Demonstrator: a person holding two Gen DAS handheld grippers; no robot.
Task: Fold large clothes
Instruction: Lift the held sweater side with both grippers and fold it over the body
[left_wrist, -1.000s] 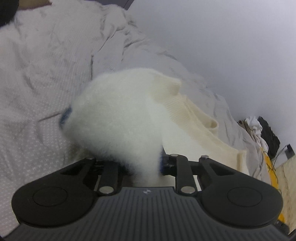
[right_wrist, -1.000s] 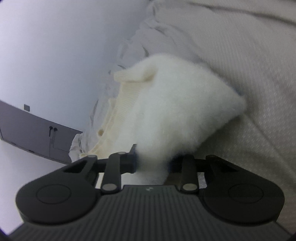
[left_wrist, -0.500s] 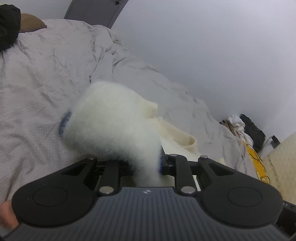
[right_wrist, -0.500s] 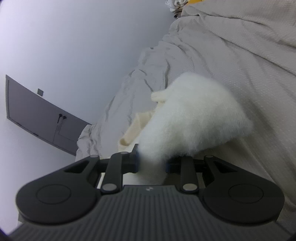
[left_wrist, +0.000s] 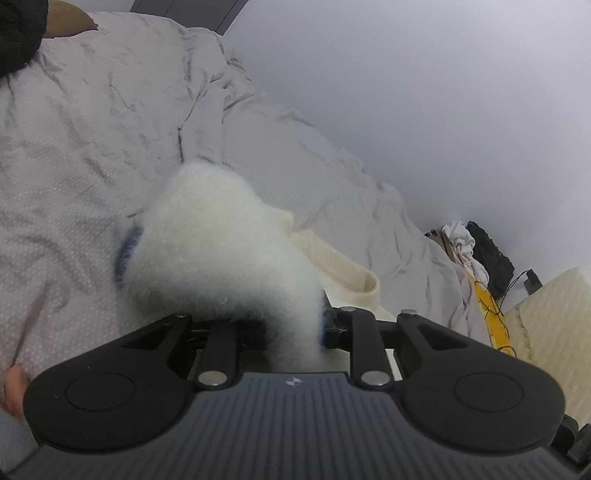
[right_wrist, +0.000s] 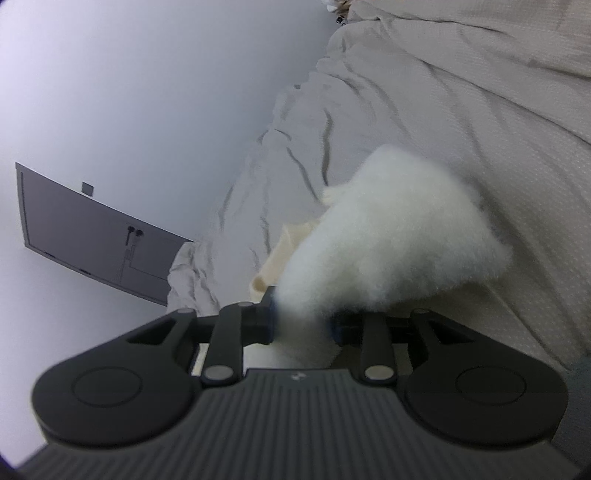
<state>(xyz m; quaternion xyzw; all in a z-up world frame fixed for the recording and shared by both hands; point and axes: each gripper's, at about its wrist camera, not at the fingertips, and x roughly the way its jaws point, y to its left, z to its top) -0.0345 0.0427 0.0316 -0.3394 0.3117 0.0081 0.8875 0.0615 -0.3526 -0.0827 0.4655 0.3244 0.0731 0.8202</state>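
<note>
A fluffy white garment with a cream ribbed knit edge hangs over a bed. My left gripper is shut on a bunch of its fleece, which hides the fingertips. In the right wrist view the same white garment bulges out between the jaws of my right gripper, which is shut on it. The cream edge shows to the left of the fleece there. Both grippers hold the garment raised above the bedding.
A wrinkled light grey duvet covers the bed under the garment. A plain wall runs along the far side. A pile of clothes and cables lies at the right. A grey door is at the left.
Both grippers have lifted and tilted up with the garment. More wall and bed now show, and the fleece looks smaller and farther from the bedding.
</note>
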